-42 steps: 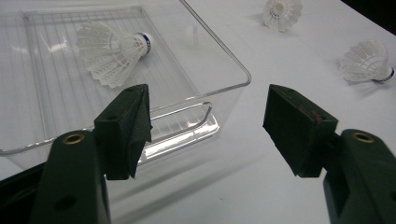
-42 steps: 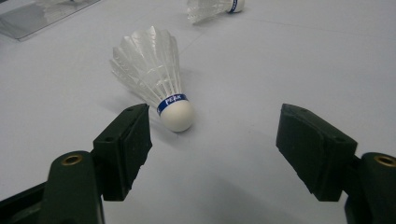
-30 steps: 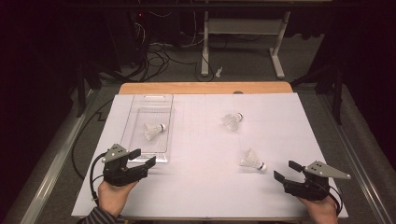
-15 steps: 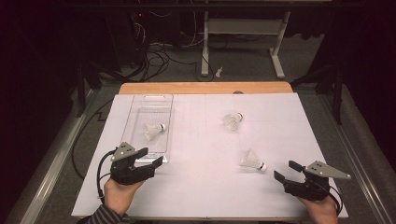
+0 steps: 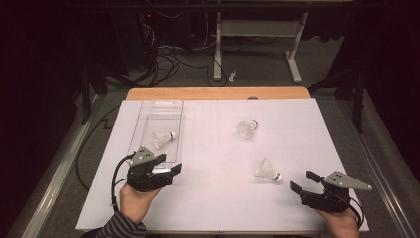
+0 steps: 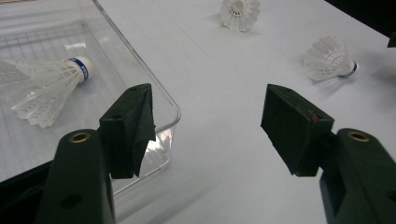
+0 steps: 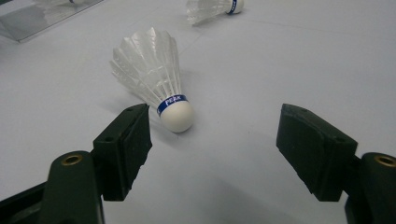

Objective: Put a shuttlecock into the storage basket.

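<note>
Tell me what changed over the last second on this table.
The left gripper slid to the person's right along the near edge of the table, ending beside the near right corner of the clear tray, jaws open and holding nothing. The right gripper kept its place, open. The three shuttlecocks stayed put: one in the tray, two on the white sheet.
</note>
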Action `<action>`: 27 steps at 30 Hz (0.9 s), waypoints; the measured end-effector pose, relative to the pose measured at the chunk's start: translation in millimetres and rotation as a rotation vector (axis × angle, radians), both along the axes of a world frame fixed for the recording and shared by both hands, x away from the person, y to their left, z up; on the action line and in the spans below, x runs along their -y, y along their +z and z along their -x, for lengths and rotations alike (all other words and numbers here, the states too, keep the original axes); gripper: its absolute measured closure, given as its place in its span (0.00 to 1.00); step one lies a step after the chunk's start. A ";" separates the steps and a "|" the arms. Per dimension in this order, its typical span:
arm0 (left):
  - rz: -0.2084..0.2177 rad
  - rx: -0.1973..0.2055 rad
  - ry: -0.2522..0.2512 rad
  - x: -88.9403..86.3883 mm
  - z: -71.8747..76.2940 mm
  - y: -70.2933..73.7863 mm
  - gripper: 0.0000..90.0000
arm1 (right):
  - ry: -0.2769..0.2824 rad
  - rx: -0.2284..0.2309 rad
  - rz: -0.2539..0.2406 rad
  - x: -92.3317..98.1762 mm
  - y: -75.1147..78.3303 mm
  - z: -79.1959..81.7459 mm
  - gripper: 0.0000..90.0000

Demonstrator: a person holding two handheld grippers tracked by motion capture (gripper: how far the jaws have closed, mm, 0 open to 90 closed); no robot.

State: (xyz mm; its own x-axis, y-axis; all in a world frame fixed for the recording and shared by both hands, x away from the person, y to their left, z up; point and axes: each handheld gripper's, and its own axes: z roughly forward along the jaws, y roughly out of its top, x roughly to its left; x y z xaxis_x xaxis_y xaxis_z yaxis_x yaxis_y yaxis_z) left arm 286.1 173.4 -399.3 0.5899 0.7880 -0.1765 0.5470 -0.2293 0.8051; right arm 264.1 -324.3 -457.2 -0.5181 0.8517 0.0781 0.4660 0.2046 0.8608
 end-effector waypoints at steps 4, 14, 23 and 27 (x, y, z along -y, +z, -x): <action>-0.003 -0.007 -0.009 6.0 -5.2 -0.4 0.39 | 0.001 0.000 0.000 0.3 -0.2 -0.2 0.30; -0.001 -0.016 -0.024 16.5 -14.2 2.3 0.39 | 0.002 0.000 0.000 0.2 0.0 0.2 0.30; -0.003 -0.019 -0.039 26.2 -21.6 5.0 0.40 | 0.000 -0.002 -0.003 0.5 -0.2 -0.1 0.30; -0.005 -0.018 -0.047 31.6 -24.3 5.7 0.40 | 0.001 -0.001 -0.003 0.7 -0.2 0.0 0.30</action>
State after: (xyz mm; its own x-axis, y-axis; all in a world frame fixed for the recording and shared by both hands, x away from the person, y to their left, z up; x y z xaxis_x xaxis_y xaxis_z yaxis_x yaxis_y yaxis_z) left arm 310.4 141.8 -393.6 0.6233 0.7601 -0.1834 0.5499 -0.2594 0.7939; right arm 264.1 -325.0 -457.4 -0.5188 0.8510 0.0815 0.4669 0.2023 0.8608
